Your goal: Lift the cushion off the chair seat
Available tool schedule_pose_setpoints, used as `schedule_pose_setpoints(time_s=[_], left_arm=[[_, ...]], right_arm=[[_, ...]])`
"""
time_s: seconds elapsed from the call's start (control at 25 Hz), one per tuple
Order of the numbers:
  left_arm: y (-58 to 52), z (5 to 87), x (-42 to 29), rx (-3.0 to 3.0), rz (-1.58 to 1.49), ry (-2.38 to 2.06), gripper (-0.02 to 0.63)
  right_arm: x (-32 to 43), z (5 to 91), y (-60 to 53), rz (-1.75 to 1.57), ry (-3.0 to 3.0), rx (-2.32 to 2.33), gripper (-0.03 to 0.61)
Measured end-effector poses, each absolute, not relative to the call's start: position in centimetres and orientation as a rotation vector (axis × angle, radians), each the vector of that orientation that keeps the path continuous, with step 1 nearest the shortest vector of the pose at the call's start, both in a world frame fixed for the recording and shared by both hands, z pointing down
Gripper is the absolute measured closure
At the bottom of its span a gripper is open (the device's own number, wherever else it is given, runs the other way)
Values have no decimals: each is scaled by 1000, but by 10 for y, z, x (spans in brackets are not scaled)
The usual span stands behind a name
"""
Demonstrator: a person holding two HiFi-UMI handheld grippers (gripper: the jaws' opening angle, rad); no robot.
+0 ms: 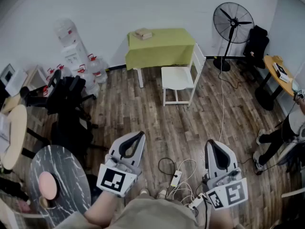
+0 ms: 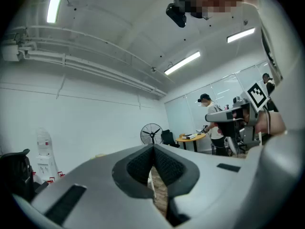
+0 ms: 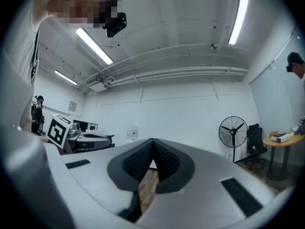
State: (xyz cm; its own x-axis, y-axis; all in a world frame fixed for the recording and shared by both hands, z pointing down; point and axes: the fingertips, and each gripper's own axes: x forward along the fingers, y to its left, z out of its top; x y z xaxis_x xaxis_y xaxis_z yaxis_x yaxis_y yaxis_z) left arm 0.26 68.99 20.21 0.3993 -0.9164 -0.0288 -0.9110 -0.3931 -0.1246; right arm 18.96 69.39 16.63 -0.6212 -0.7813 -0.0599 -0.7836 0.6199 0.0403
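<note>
Head view: my left gripper (image 1: 137, 136) and right gripper (image 1: 215, 146) hang near my lap. The cushion (image 1: 175, 77) lies on the white chair (image 1: 194, 61), well ahead of both jaws. Left gripper view: jaws together, nothing between them. Right gripper view: the same. I judge nothing done yet; approach, grasp and lift all remain.

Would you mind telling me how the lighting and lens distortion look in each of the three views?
Head view: even, soft light, dark corners, straight edges bowed by the lens, the white chair sharp. Left gripper view: strong fisheye, a ceiling strip light glaring, the left gripper slightly soft so near the lens. Right gripper view: round black border, a ceiling light blown out.
</note>
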Motion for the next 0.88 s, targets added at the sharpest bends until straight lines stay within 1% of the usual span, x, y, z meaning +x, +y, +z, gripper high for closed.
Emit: schedule_pose_setpoints(time_s=[0.44, 0.6, 0.64, 0.68, 0.72, 0.88], left_arm=[[681, 202, 17, -2530, -85, 1629, 600], [682, 200, 26, -2531, -96, 1617, 600], [681, 199, 29, -2529, -101, 1614, 600], [681, 198, 31, -2526, -103, 1614, 600], [680, 197, 32, -2524, -102, 1615, 600], [680, 197, 32, -2516, -106, 1626, 600]], right_arm=[[198, 170, 687, 69, 2786, -1331, 565], [212, 167, 687, 69, 2739, -1382, 565], [216, 165, 685, 73, 2725, -1401, 520], [219, 163, 683, 76, 2719, -1414, 313], [222, 162, 681, 77, 2717, -1421, 278], [230, 164, 679, 81, 2712, -1436, 278]])
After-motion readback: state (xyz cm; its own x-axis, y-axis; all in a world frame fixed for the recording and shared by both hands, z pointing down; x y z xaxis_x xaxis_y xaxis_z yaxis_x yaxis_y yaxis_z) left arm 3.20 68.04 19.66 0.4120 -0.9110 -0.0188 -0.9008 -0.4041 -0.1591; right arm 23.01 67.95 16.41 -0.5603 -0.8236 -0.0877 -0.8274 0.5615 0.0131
